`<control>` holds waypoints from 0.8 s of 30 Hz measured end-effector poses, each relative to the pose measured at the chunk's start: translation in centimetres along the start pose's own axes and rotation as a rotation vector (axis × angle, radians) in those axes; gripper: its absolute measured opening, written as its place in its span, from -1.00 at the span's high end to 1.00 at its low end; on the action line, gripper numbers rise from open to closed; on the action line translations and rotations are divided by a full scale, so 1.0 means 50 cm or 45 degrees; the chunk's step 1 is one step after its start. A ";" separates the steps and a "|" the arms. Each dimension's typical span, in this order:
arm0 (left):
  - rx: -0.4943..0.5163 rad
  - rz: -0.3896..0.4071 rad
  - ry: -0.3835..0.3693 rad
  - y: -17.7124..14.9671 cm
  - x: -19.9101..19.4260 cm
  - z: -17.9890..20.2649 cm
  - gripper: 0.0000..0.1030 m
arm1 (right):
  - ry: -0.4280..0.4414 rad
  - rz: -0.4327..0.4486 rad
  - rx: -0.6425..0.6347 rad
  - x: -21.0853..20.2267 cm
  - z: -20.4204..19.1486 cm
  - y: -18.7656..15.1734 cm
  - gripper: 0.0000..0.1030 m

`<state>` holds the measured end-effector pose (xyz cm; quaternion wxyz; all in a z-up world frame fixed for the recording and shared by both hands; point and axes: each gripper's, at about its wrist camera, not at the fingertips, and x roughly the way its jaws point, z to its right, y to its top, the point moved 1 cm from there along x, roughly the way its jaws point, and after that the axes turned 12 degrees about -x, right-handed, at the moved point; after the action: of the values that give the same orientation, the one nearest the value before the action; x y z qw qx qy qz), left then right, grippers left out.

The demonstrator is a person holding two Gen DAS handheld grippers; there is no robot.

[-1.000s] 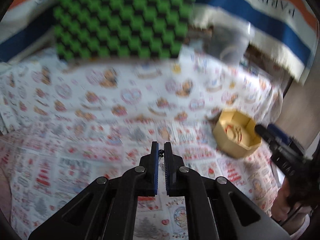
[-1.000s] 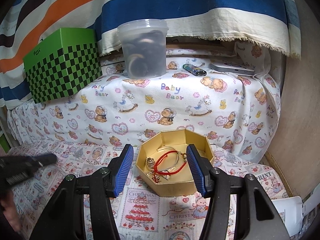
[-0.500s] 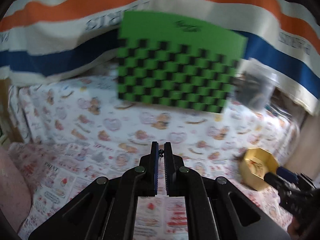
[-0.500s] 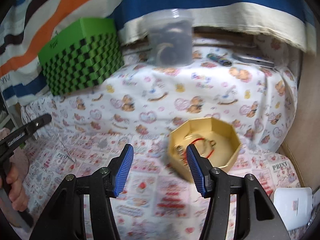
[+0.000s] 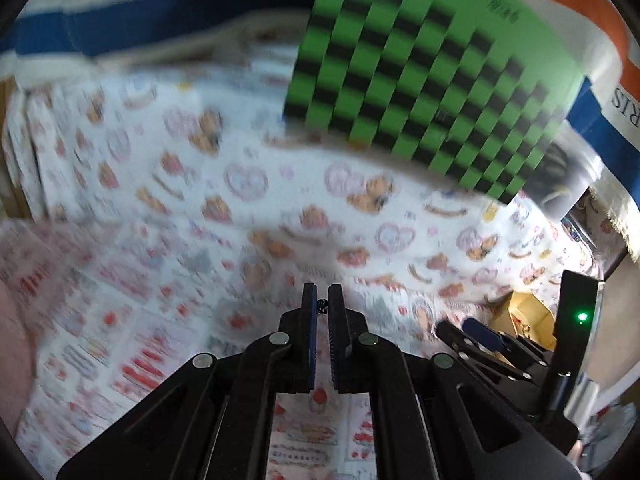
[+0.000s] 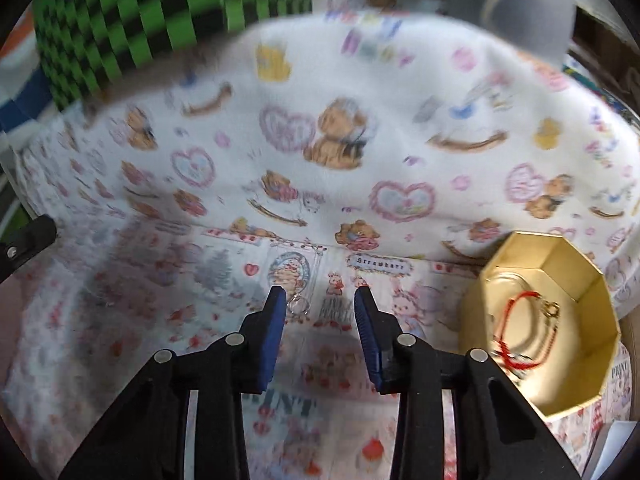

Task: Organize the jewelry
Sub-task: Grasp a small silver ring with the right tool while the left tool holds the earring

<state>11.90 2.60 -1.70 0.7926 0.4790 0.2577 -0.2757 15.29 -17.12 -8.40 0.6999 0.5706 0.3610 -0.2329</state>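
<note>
My left gripper point(image 5: 322, 304) is shut on a small dark bead piece point(image 5: 322, 306) that sits between its fingertips, held above the printed cloth. My right gripper point(image 6: 320, 304) is open and low over the cloth; a small silver ring piece point(image 6: 298, 304) lies on the cloth by its left fingertip. The gold octagonal box point(image 6: 560, 356) stands to the right of the right gripper and holds a red cord bracelet point(image 6: 516, 320) and other jewelry. The box also shows in the left wrist view point(image 5: 520, 312), partly behind the right gripper.
A green and black checkered box point(image 5: 432, 80) stands at the back on the raised cloth-covered ledge point(image 6: 360, 100). A translucent plastic tub point(image 6: 508, 0) stands at the back right. Striped fabric point(image 5: 120, 20) hangs behind. The left gripper's tip point(image 6: 28, 240) shows at the left edge.
The right gripper has moved left and down toward the cloth, so the gold box now sits to its right. The left gripper has swung left, still shut on the bead piece.
</note>
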 end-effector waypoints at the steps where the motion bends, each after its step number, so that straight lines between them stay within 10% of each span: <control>1: -0.007 -0.015 0.010 -0.003 0.009 -0.003 0.92 | 0.001 -0.010 -0.001 0.006 0.000 0.000 0.26; 24: 0.062 0.073 0.118 -0.010 0.014 0.001 0.91 | 0.041 -0.029 -0.060 0.023 -0.024 -0.002 0.71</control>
<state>12.07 2.25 -2.46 0.7755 0.5176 0.2734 -0.2367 15.63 -15.88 -9.44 0.7047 0.5535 0.3839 -0.2231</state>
